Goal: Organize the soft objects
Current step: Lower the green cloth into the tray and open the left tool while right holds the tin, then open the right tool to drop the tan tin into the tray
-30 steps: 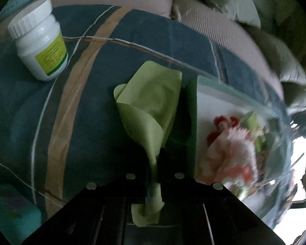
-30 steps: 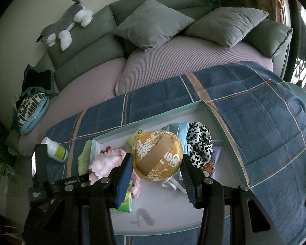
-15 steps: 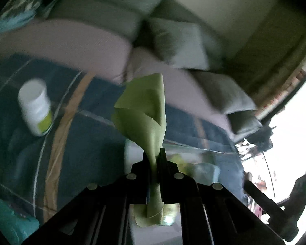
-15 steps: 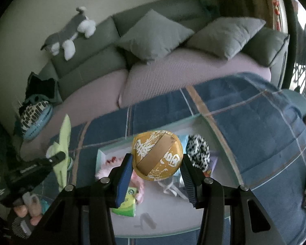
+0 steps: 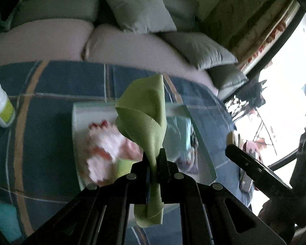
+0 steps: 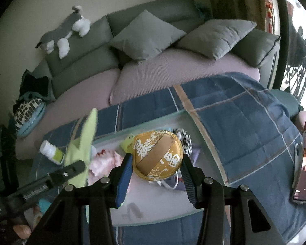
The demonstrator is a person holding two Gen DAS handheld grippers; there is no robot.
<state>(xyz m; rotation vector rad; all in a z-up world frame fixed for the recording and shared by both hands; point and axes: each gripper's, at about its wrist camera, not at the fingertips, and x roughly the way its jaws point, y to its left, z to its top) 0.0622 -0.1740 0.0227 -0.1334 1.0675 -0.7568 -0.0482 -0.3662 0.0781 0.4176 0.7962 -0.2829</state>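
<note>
Your left gripper [image 5: 155, 163] is clamped tight on the green cloth [image 5: 146, 120], which hangs in the air over the near left corner of the pale tray [image 6: 173, 210]. Carry it clear of the tray's rim and lower it onto a bare patch beside the pink ruffled item [image 6: 104, 163] before you let go, so it doesn't drape over the edge. Your right gripper [image 6: 156, 175] pinches the gold round pouch [image 6: 157, 156] by its edges, tilted down over the tray's middle; hold it steady.

Both wrist views look down, sharing the tray [image 5: 75, 122].
</note>
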